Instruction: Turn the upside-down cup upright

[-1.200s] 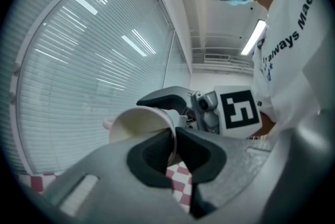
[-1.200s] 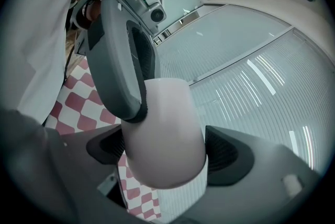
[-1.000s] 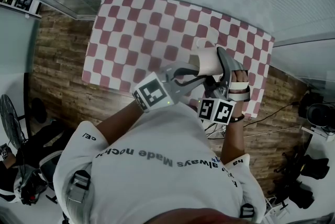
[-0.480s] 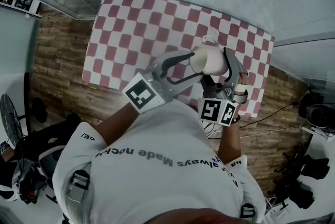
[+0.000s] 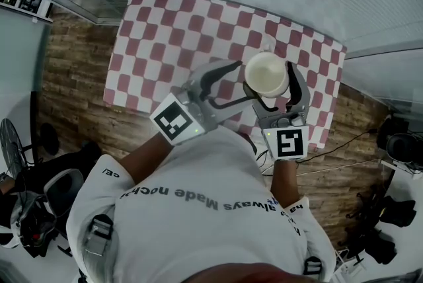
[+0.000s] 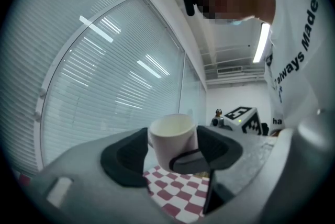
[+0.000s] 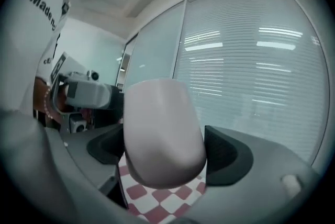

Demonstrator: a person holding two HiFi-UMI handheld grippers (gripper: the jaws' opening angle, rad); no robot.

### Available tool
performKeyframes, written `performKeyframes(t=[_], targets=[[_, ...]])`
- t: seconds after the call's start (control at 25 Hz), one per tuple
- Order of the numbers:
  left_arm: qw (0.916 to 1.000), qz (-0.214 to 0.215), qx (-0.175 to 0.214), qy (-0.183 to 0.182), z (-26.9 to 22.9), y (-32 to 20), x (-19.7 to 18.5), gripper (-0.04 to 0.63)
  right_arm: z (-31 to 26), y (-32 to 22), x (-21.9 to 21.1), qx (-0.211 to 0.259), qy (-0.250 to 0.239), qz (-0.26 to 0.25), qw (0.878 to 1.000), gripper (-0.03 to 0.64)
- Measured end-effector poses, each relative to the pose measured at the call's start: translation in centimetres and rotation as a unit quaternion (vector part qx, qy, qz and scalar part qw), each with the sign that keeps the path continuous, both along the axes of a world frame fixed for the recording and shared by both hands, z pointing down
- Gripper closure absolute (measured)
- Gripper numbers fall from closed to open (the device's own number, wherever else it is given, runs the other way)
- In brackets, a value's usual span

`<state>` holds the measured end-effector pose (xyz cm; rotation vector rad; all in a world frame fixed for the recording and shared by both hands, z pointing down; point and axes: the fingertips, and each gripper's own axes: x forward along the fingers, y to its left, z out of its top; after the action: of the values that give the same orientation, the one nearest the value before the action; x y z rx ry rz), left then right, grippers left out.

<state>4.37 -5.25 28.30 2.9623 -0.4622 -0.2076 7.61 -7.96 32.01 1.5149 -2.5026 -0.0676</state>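
A white cup (image 5: 266, 73) is held upright, mouth up, above the red-and-white checked counter (image 5: 165, 30). Only its pale inside is seen. It is clamped at its sides by the right tool (image 5: 276, 91). The left tool (image 5: 244, 83), its jaws just opened, is spread wide around the cup.

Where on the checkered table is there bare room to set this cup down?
The checkered cloth lies bare from its left edge across the far side. It is crowded only at the near right, where the right gripper holds the cup.
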Motion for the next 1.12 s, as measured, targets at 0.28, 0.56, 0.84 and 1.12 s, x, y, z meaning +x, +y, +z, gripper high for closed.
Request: performKeyframes(t=[0.28,0.56,0.84,1.12], targets=[[0.9998,0.006,0.0,0.017,-1.1,0.6,0.1,0.29,-1.0,1.2,0.0,-0.004,-0.145,-0.041,0.989,0.158],[0.9998,0.013,0.004,0.016,-1.4,0.5,0.2,0.288,-0.9,1.5,-1.1,-0.003,-0.16,-0.066,0.985,0.16],[0.9995,0.03,0.01,0.004,-1.4,1.1,1.1,0.276,-0.5,2.0,-1.4,-0.006,-0.163,-0.08,0.983,0.16],[0.9993,0.036,0.01,-0.011,-0.5,0.8,1.2,0.242,0.4,2.2,-2.5,-0.017,-0.174,-0.098,0.98,0.16]])
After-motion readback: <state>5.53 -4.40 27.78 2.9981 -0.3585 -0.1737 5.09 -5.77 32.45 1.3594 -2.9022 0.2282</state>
